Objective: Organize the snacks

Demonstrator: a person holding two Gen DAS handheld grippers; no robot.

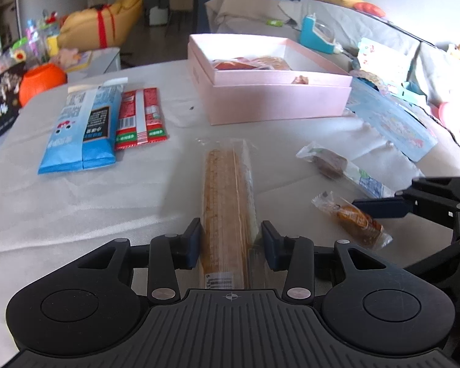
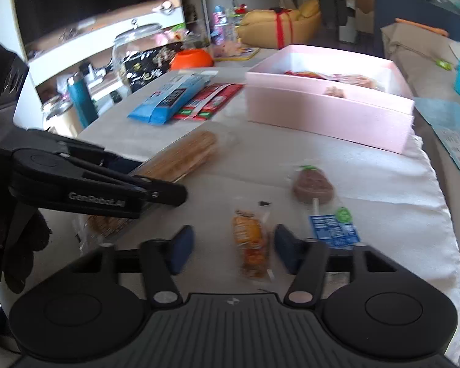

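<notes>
Landmark: pink box [image 1: 279, 104], open-topped, at the far side of the white cloth [image 1: 76, 202], some snacks already inside.
Left gripper [image 1: 230, 242]: jaws drawn in against both sides of the long biscuit pack [image 1: 228, 190], pads touching the wrapper near its barcode end; looks gripped, though whether lifted off the cloth cannot be told.
Biscuit pack: on the near side of the box, pointing lengthwise toward it.
Right gripper [image 2: 233, 250]: jaws apart, straddling the small orange snack [image 2: 253, 245] with a clear gap on each side; nothing held.
Orange snack: nearer than the box, to the right of the biscuit pack, flat on the cloth.
Other loose snacks: brown lollipop [image 2: 314, 185] between orange snack and box; blue packet [image 1: 82, 128] and red packet [image 1: 141, 116] side by side, left of the box.
Step in hand: probably picking up two snacks at once for the box.
Next move calls for: closing the right jaws on the orange snack, then carrying both over the near wall of the box, keeping the long pack level so its free end clears the rim.
</notes>
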